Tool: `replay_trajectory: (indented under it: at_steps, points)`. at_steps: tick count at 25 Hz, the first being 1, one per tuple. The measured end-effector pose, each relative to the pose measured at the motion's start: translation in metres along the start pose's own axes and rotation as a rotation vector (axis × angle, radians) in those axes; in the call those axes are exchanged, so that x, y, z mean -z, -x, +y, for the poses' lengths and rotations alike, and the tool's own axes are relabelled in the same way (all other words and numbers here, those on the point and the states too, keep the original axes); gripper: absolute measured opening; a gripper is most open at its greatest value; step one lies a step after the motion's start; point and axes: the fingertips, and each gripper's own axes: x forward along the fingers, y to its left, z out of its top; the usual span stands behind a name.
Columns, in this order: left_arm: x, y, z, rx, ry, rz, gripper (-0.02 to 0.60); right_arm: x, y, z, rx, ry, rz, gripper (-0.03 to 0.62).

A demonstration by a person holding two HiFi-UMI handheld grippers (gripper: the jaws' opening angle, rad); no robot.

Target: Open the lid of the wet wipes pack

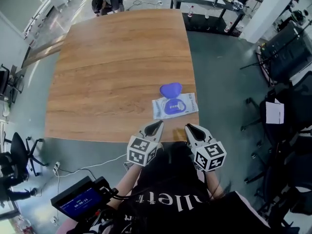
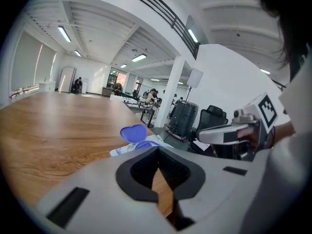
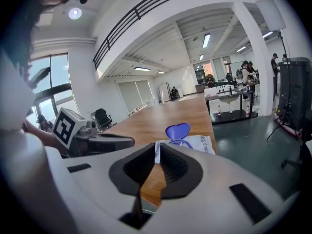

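Wet wipes pack [image 1: 187,104] lies flat by the near edge of the bench [image 1: 112,62], just ahead of both tongs. Its blue lid [image 1: 170,89] is flipped up on the side far from them, so the opening looks done. The left tongs [image 1: 156,126] and right tongs [image 1: 190,128] hover just short of the bench edge, jaws together on nothing, likely held clear because no further grip is needed.

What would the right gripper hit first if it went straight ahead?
Most likely the wet wipes pack, lying ahead of the right gripper near the table edge; depth is unclear.
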Motion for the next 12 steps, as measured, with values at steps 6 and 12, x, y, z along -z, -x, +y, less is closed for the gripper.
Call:
replay_trajectory:
  at_steps: [6,12]
  points:
    - [-0.011,0.011,-0.013,0.042,0.057,-0.078,0.002,0.005,0.005,0.014,-0.019,-0.025,-0.025,0.038]
    - [-0.007,0.033,-0.041,0.045,0.096,-0.099,0.002,-0.001,0.029,0.029,-0.053,0.017,-0.033,0.037]
